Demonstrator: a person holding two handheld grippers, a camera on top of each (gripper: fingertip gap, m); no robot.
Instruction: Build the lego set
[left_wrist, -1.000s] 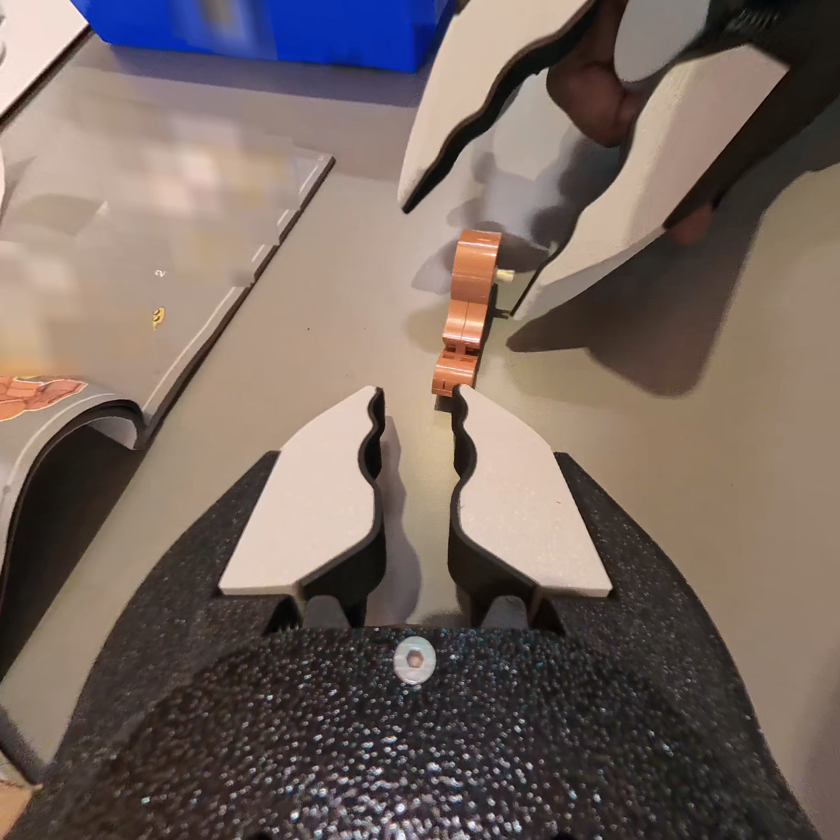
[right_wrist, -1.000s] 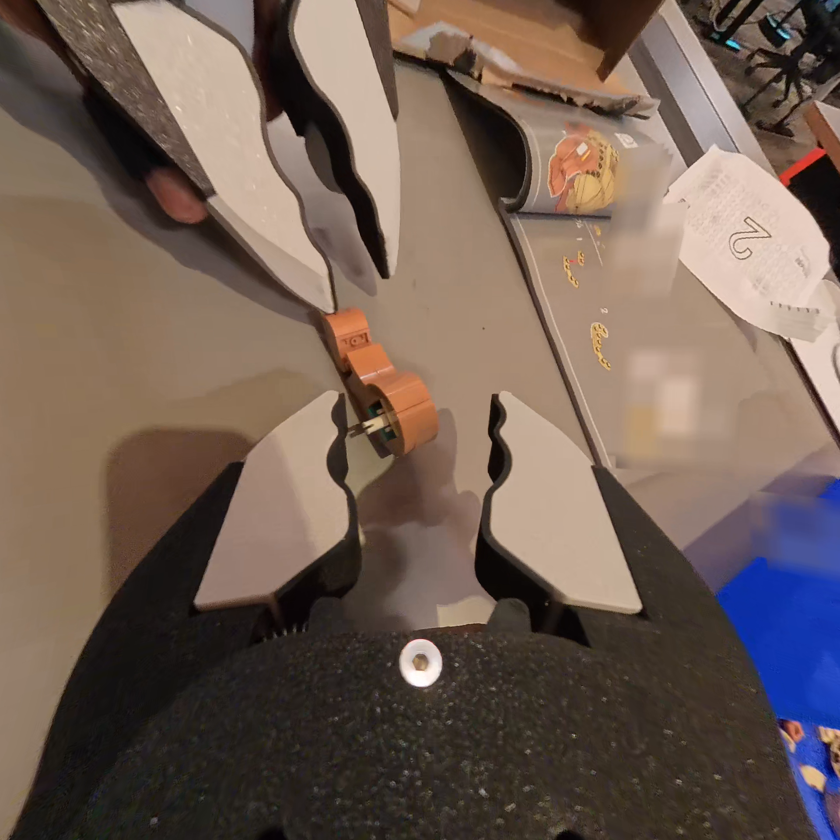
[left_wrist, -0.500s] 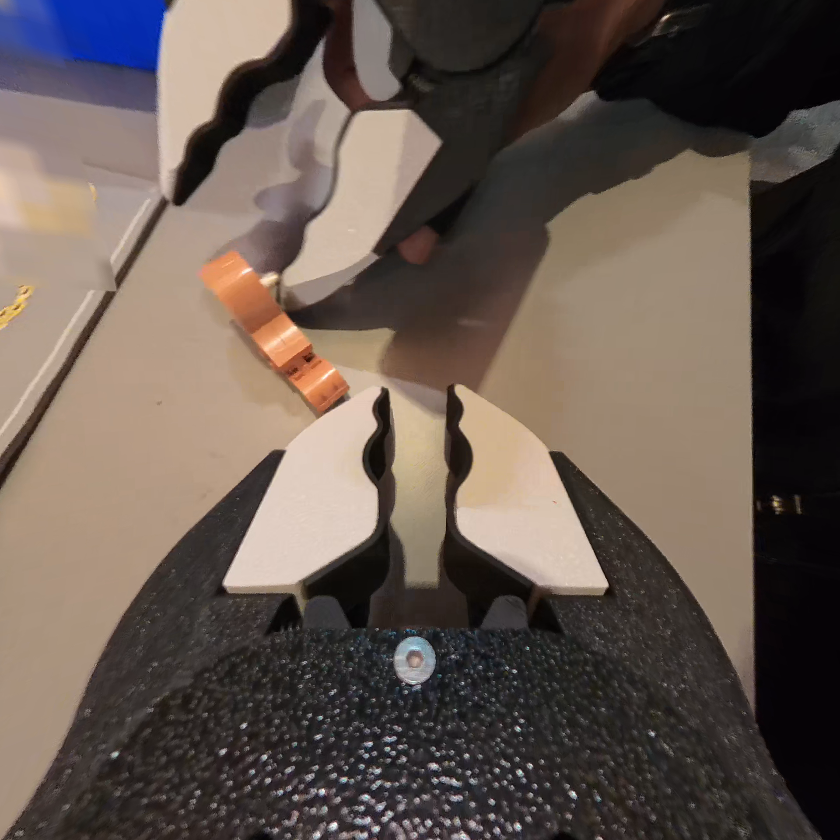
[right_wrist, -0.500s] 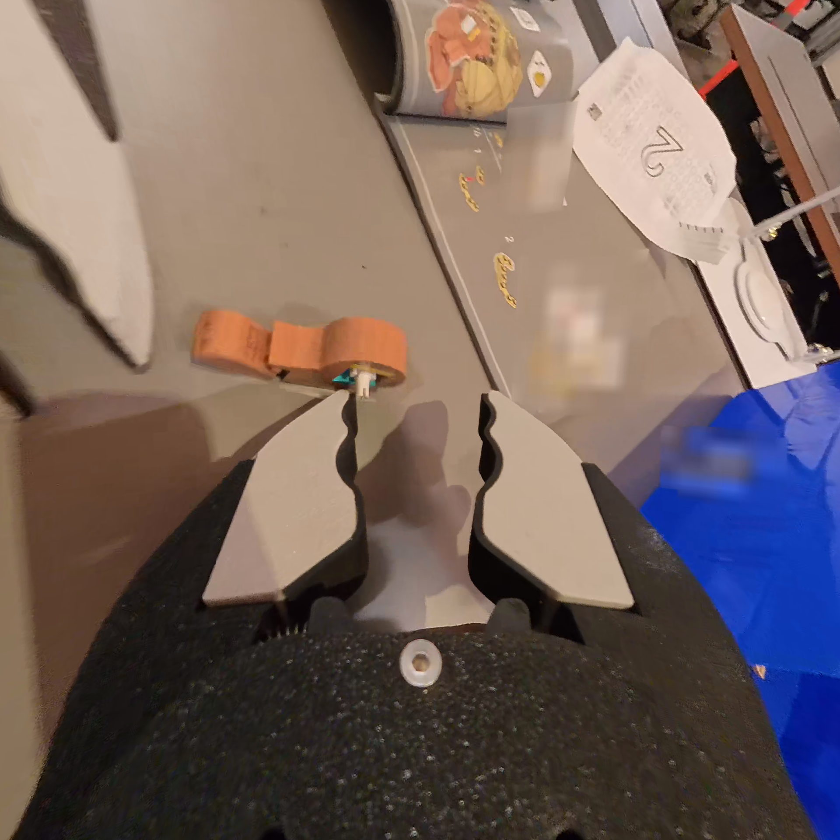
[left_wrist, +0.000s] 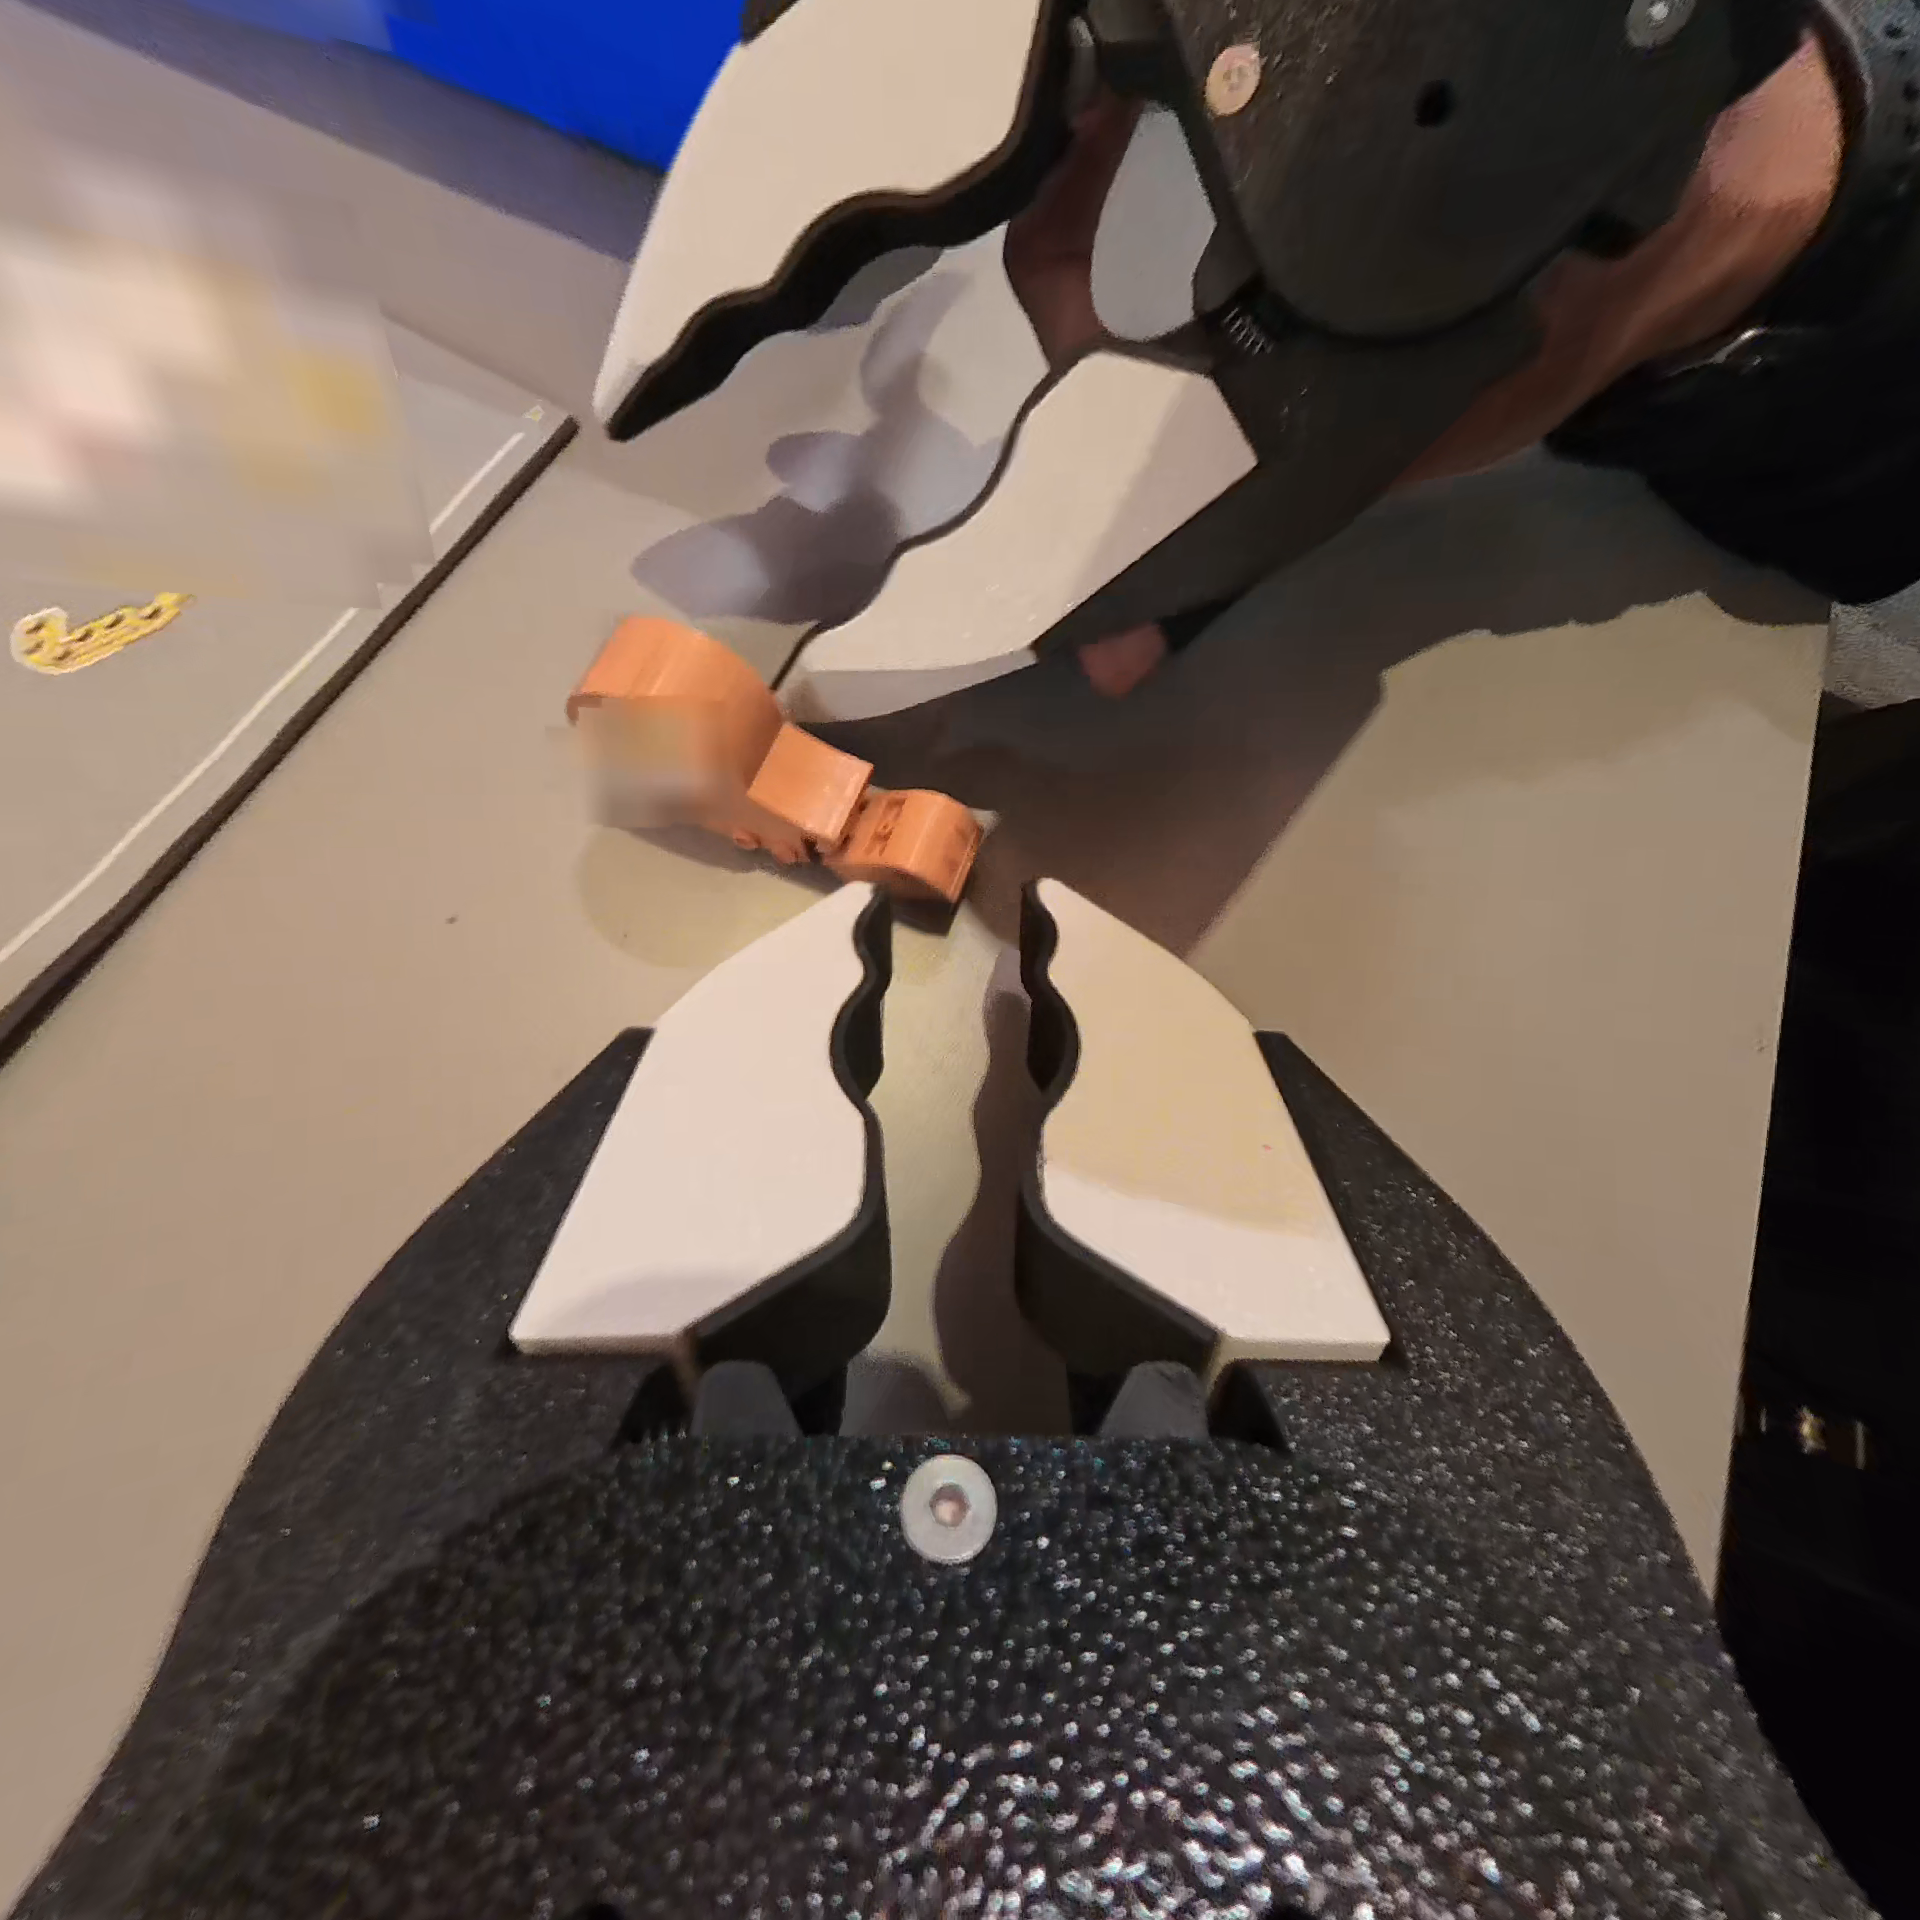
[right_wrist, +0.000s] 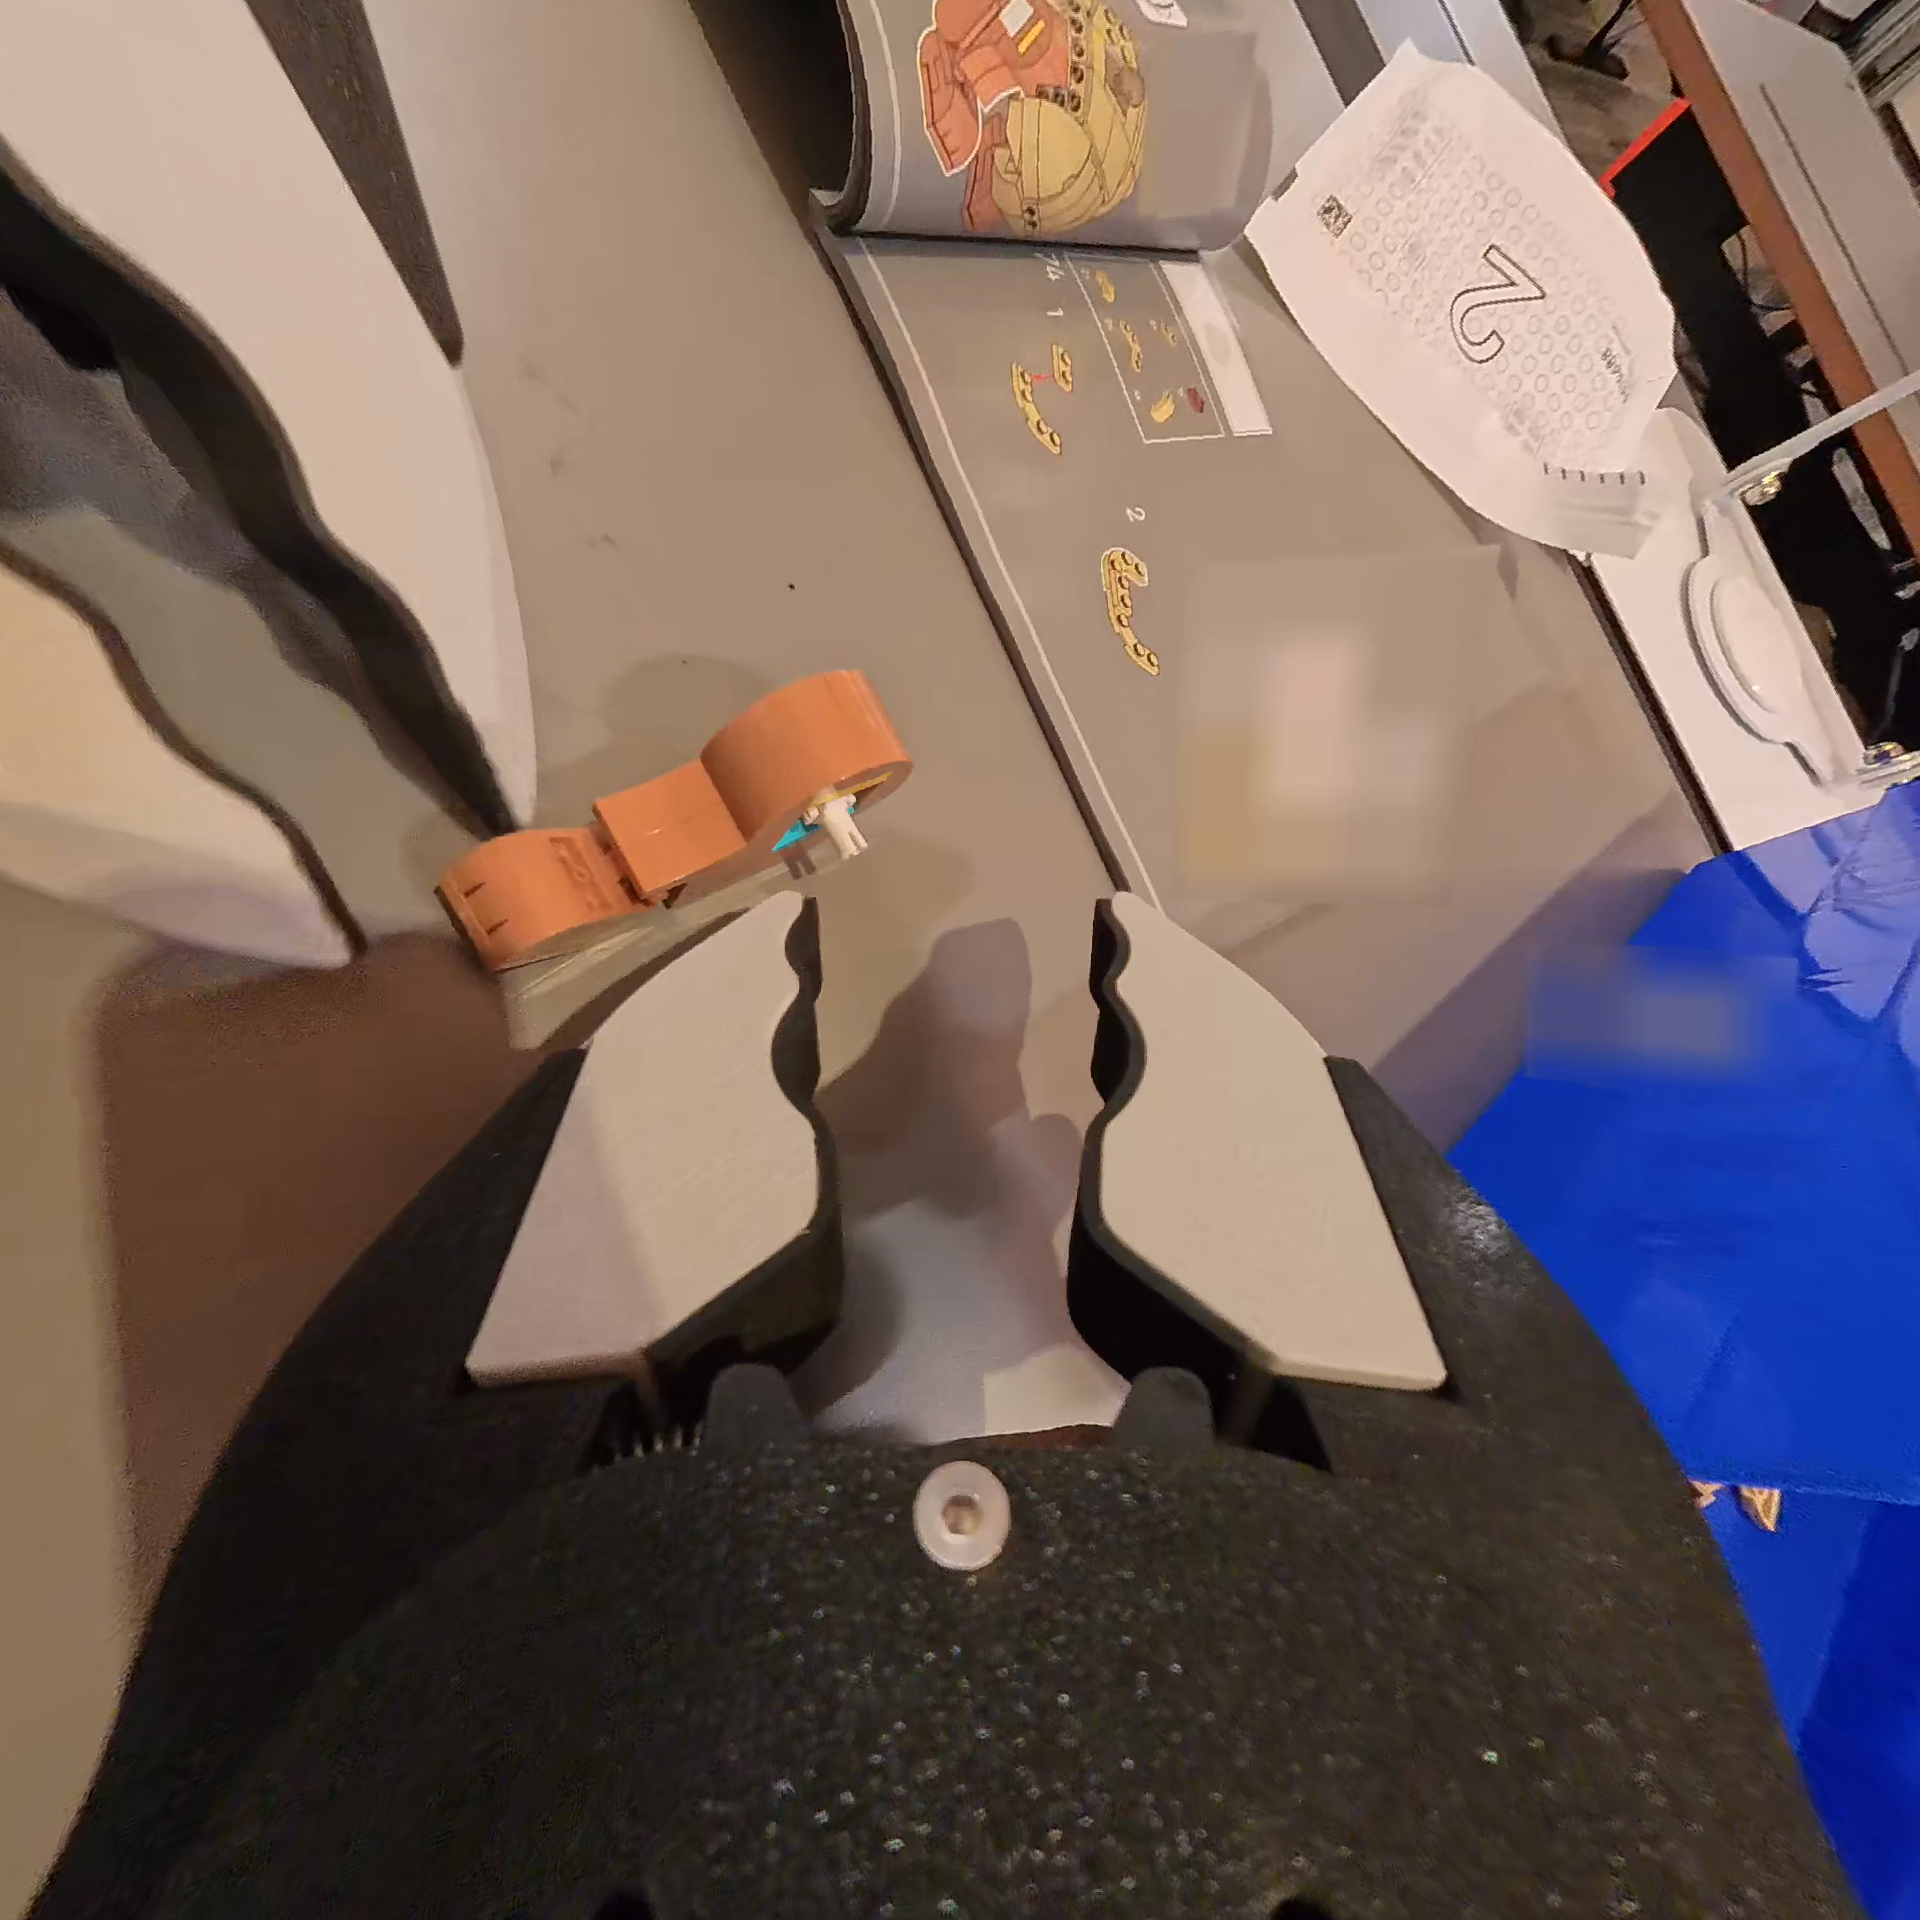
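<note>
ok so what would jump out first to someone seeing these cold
The orange-brown brick assembly lying on the grey table, a white pin poking from its rounded end. Both claws flank it, open and holding nothing: the left claw at its narrow end, the right claw beside the pin. An open instruction booklet lies beyond.

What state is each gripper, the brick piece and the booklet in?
Left gripper: fingers narrowly apart, holding nothing.
Right gripper: fingers wide apart, holding nothing.
Orange brick assembly: loose on the table, outside both grippers.
Instruction booklet: open, far page curled.
</note>
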